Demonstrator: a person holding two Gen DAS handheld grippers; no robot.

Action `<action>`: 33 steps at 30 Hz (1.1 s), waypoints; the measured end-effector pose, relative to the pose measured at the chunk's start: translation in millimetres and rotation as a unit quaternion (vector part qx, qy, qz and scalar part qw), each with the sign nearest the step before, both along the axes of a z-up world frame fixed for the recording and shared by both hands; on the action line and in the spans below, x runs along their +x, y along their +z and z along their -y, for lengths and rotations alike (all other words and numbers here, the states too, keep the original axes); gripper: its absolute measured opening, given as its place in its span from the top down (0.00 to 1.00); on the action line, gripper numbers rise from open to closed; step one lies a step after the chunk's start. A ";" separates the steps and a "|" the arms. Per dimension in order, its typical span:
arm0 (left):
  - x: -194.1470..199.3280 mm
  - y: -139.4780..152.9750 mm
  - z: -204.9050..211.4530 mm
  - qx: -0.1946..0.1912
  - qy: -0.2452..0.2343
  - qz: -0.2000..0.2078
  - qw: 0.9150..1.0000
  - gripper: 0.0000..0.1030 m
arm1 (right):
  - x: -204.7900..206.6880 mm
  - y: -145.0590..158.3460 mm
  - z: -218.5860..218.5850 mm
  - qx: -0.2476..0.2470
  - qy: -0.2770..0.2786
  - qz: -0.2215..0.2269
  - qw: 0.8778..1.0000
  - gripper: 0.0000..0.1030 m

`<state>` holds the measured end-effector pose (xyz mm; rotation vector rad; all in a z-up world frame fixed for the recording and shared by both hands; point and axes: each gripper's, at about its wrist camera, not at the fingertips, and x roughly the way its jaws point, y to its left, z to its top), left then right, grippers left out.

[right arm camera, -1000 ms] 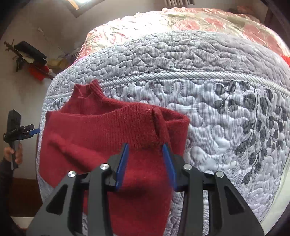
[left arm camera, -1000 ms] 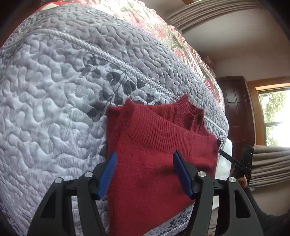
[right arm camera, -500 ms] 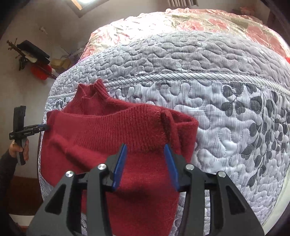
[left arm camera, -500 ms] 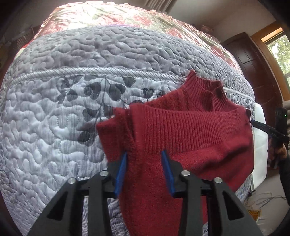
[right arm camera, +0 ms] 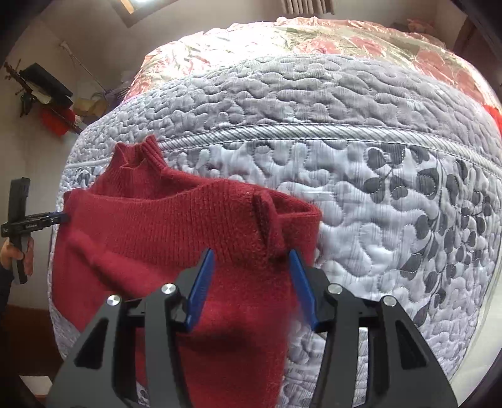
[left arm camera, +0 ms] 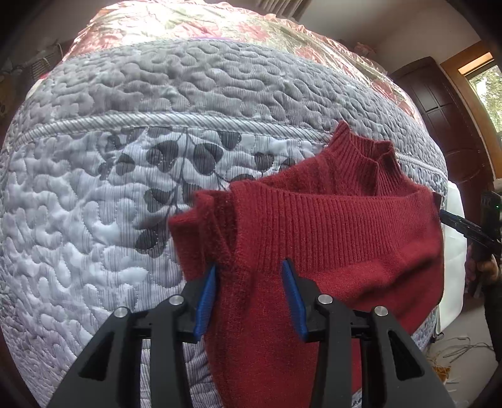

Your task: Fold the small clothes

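Red sweater (left arm camera: 339, 238) lay folded on the quilted bed (left arm camera: 94, 188), collar pointing away toward the floral cover (left arm camera: 219, 22).
Long axis ran left-right across the quilt's near edge, hem folded up w/ ribbing on top. Left tongs (left arm camera: 249, 293) & right tongs (right arm camera: 251, 282) each stood apart, blue pads straddling sweater fabric at opposite ends, not clamped.

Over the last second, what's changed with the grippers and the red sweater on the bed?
The left gripper swung to the sweater's other folded corner and narrowed from wide open to a smaller gap around it; whether it pinches the knit is unclear. The right gripper widened slightly around its corner. The sweater stayed folded on the grey quilt, collar pointing away.
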<state>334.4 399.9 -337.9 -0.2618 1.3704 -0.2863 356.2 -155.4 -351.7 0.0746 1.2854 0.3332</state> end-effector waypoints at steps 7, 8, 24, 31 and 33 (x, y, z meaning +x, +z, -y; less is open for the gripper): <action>3.5 -4.0 0.2 -0.004 0.006 -0.001 1.000 0.76 | 8.1 -14.0 0.8 0.007 0.003 -0.019 1.000 0.62; 3.9 -4.9 -1.7 -0.007 0.010 -0.004 1.000 0.82 | 8.5 -15.1 0.6 0.006 0.003 -0.022 1.000 0.77; -10.1 62.6 -18.9 -0.034 0.052 0.085 0.994 0.94 | 3.3 52.5 7.4 0.039 -0.011 0.036 0.999 0.94; 23.3 88.2 -29.3 -0.036 0.048 0.115 0.992 0.94 | 33.5 68.8 6.7 0.055 -0.034 0.057 0.996 0.94; 38.4 84.4 -32.7 -0.038 0.050 0.114 0.991 0.94 | 45.5 66.5 9.0 0.062 -0.046 0.057 0.995 0.94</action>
